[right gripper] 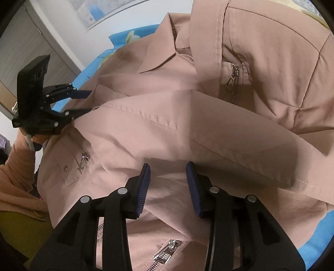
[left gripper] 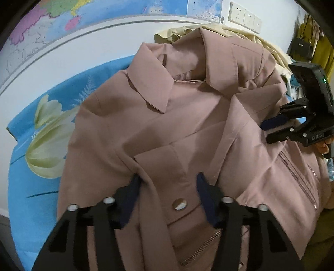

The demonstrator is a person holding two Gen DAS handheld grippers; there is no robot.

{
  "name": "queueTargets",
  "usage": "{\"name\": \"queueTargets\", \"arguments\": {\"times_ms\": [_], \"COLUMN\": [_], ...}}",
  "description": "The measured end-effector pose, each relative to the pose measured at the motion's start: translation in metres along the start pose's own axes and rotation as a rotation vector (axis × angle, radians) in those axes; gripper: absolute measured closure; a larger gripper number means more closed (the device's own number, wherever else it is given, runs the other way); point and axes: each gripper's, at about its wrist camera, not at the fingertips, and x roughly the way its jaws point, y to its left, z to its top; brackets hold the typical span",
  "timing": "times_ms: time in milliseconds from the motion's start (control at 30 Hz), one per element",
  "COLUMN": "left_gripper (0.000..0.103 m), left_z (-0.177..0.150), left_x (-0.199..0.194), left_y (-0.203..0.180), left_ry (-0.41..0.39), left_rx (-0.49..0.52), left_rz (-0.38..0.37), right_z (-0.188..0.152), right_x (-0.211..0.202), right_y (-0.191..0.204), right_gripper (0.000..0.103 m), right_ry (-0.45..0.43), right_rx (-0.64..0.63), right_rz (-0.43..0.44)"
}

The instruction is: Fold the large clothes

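A dusty-pink jacket [left gripper: 167,116] with a collar, zips and a snap button lies on a blue floral sheet [left gripper: 31,187], its sleeves folded across the front. My left gripper [left gripper: 168,179] is open, its blue pads hovering over a folded cuff near the snap button. It also shows in the right wrist view [right gripper: 83,102] at the jacket's left edge. My right gripper [right gripper: 168,168] is open over the jacket's lower front below a folded sleeve [right gripper: 208,133]. It shows in the left wrist view [left gripper: 269,127] at the jacket's right edge, jaws apart.
A cream garment [left gripper: 240,31] lies bunched behind the jacket's collar. A map [left gripper: 62,25] and wall sockets [left gripper: 244,16] are on the wall beyond. Yellow clothes and a black bag [left gripper: 302,45] hang at far right. A grey cabinet [right gripper: 27,48] stands left.
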Motion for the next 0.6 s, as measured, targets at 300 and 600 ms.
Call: {"name": "queueTargets", "arguments": {"times_ms": [300, 600], "left_gripper": [0.059, 0.102], "left_z": [0.004, 0.011], "left_x": [-0.040, 0.021], "left_y": [0.007, -0.009], "left_ry": [-0.138, 0.036], "left_rx": [-0.006, 0.094], "left_rz": [0.031, 0.074], "right_z": [-0.005, -0.008], "right_x": [-0.004, -0.005], "right_y": [0.004, 0.000], "right_gripper": [0.064, 0.064], "right_ry": [-0.017, -0.027], "right_rx": [0.017, 0.038], "right_rz": [0.020, 0.029]}}
